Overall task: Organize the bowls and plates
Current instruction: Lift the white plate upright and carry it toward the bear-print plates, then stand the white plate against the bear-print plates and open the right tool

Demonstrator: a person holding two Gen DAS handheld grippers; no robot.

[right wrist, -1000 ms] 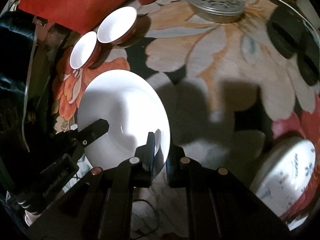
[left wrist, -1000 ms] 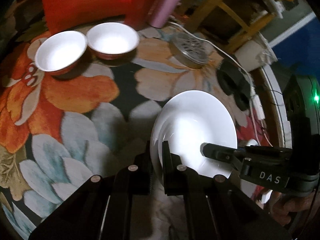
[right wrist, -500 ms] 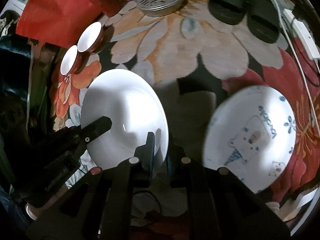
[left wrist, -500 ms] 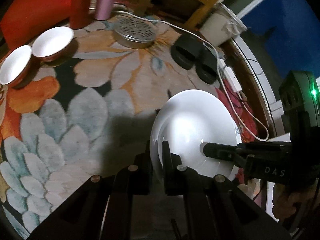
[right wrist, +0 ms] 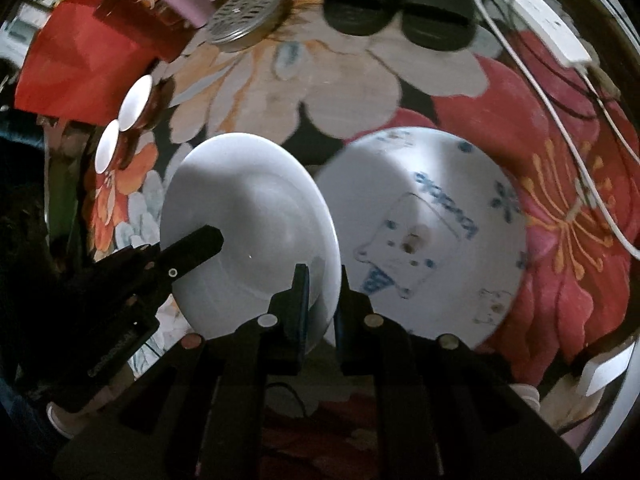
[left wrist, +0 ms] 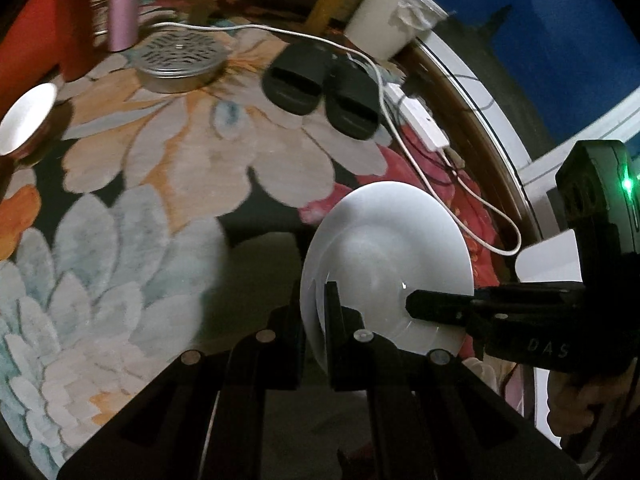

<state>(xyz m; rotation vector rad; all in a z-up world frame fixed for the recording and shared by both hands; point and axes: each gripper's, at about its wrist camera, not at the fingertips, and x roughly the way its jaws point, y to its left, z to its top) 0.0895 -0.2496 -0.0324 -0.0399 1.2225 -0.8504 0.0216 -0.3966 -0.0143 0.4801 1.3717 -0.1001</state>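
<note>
Above the flowered rug a plain white plate (left wrist: 384, 240) (right wrist: 248, 200) hangs, gripped on two sides. My left gripper (left wrist: 316, 308) is shut on its near rim; in the right wrist view its fingertips (right wrist: 200, 244) lie over the plate's left edge. My right gripper (right wrist: 322, 284) is shut on the opposite rim, and one of its fingers (left wrist: 420, 305) shows in the left wrist view. A white plate with blue drawings (right wrist: 432, 220) lies on the rug just right of the held plate. Two small white bowls (right wrist: 136, 102) (right wrist: 107, 151) sit side by side at far left; one bowl (left wrist: 28, 118) shows at the left edge.
A pair of black slippers (left wrist: 320, 88), a perforated metal lid (left wrist: 178, 60) and a pink bottle (left wrist: 124, 4) lie at the far side of the rug. A white cable (left wrist: 440, 196) and power strip (left wrist: 424, 120) run along the right. A red object (right wrist: 80, 52) stands beside the bowls.
Both grippers have carried the white plate rightward across the rug, away from the two bowls. The blue-patterned plate has come into the right wrist view, now beside the held plate.
</note>
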